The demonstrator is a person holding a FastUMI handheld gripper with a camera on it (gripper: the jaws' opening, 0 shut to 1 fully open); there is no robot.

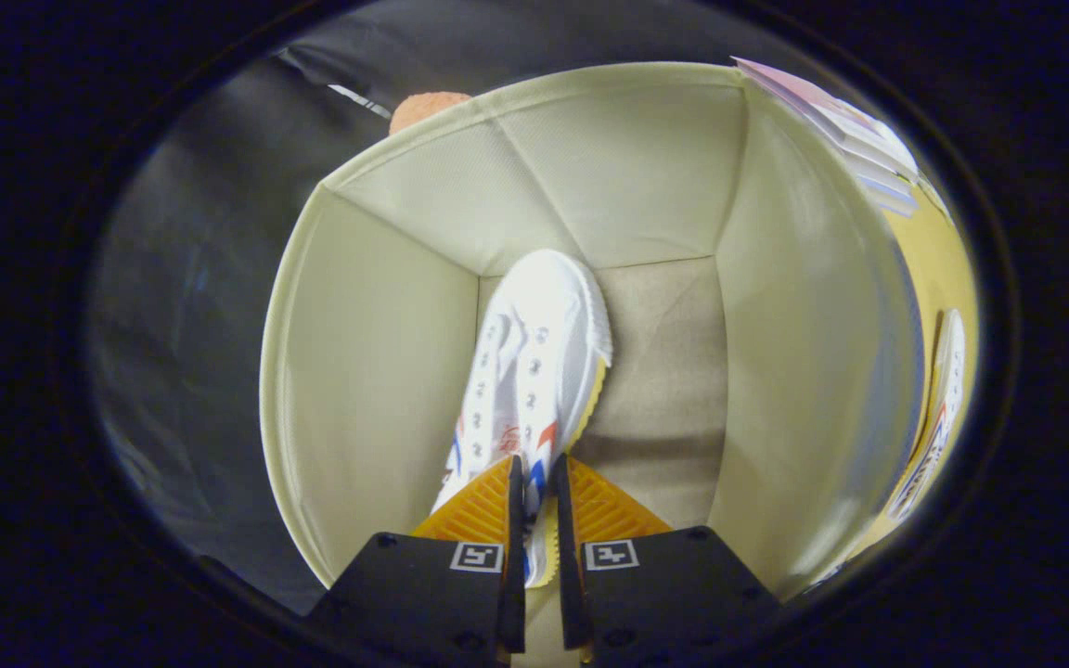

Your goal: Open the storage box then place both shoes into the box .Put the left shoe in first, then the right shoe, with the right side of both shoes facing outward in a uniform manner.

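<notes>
A cream fabric storage box (pixel 377 353) stands open below me, its flaps out of the way. My gripper (pixel 537 468) reaches down into it, shut on the heel side of a white canvas shoe (pixel 534 362) with red and blue stripes and a yellow sole edge. That shoe points away from the fingers, its toe near the far left corner of the box floor (pixel 664 371). A second matching white shoe (pixel 938 417) lies outside the box, on the yellow surface (pixel 938 269) to the right of the box wall.
A stack of pale booklets or papers (pixel 859 139) lies beyond the box's far right corner. An orange rounded object (pixel 423 107) peeks over the box's far left rim. Dark cloth hangs on the left. The right half of the box floor is bare.
</notes>
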